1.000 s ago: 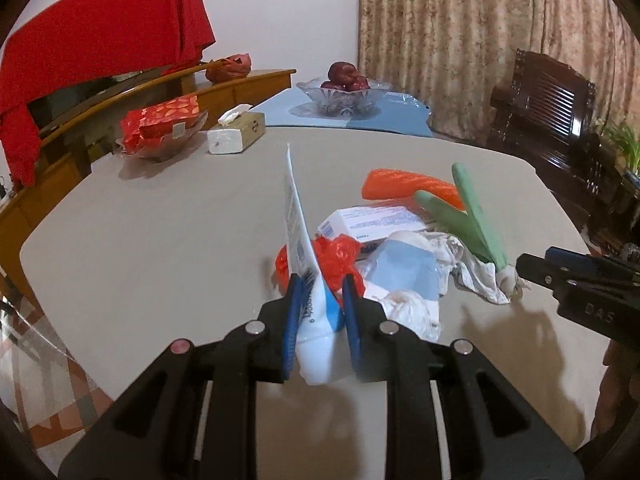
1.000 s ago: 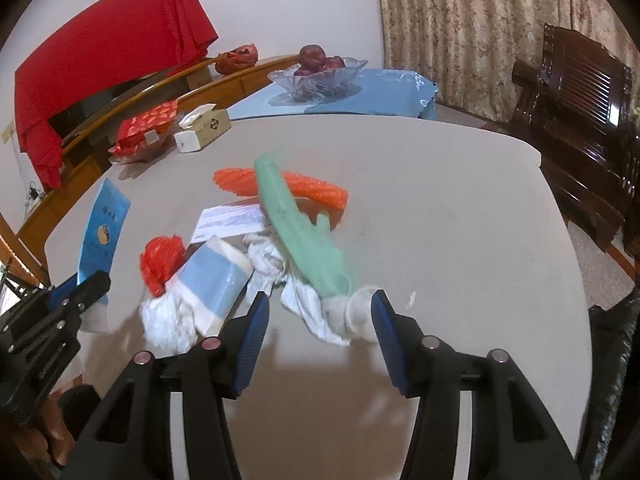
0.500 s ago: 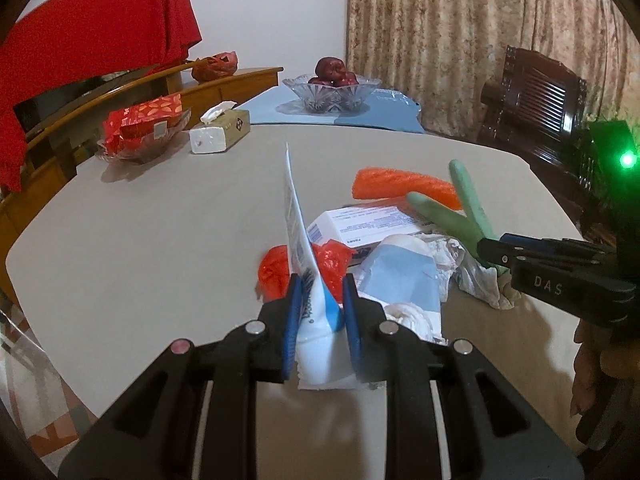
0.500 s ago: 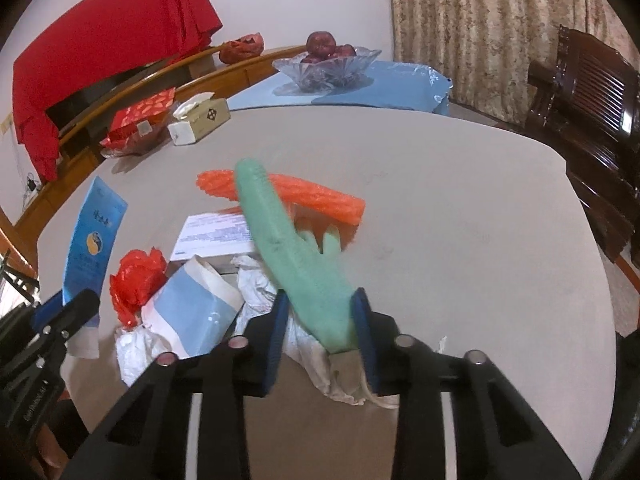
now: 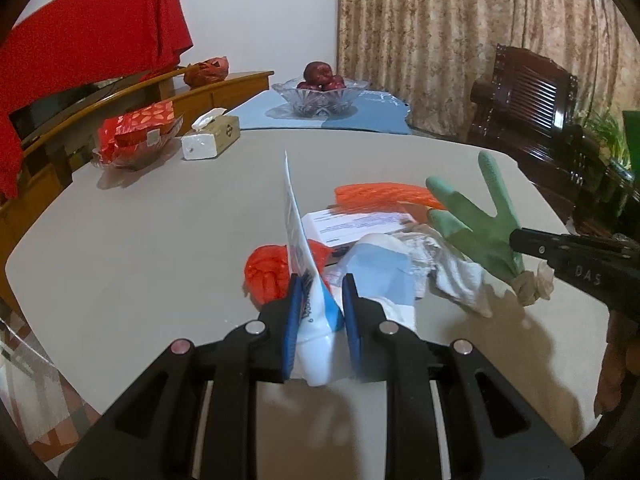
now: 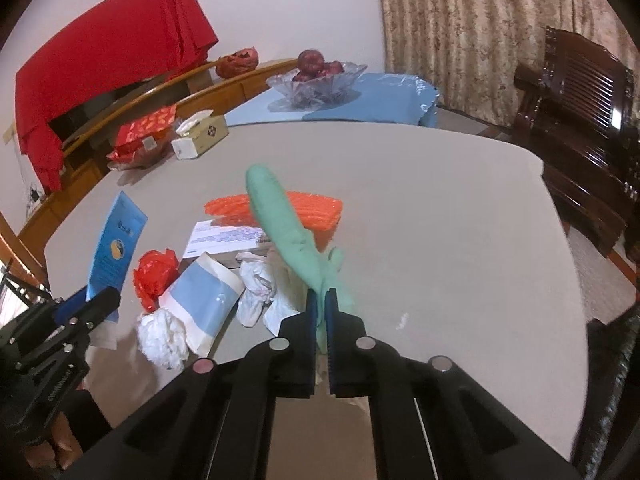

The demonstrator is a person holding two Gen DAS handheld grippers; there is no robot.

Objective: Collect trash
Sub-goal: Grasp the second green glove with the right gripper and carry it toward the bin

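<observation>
Right claw [image 6: 320, 308] clamps green glove [image 6: 280, 220]; left claw [image 5: 318, 304] grips blue packet [image 5: 304, 280]; bowl [image 5: 320, 94] holds fruit [image 5: 320, 76]

Green glove [image 6: 288, 236]: cuff hidden between the right gripper [image 6: 320, 312] fingers. Print on white box [image 6: 226, 238] too small to read. Box partly covered by glove and crumpled tissue [image 6: 256, 284]. Red cloth [image 5: 80, 52] cut off at frame edge in left wrist view.

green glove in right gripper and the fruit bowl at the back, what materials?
Green glove: looks like thin rubber or latex, matte; it stretches and sags limply from the right gripper, cuff bunched.
Fruit bowl: clear cut glass or moulded plastic, glossy; faceted pattern shows, fruit visible through the wall. Cannot tell which.
</observation>
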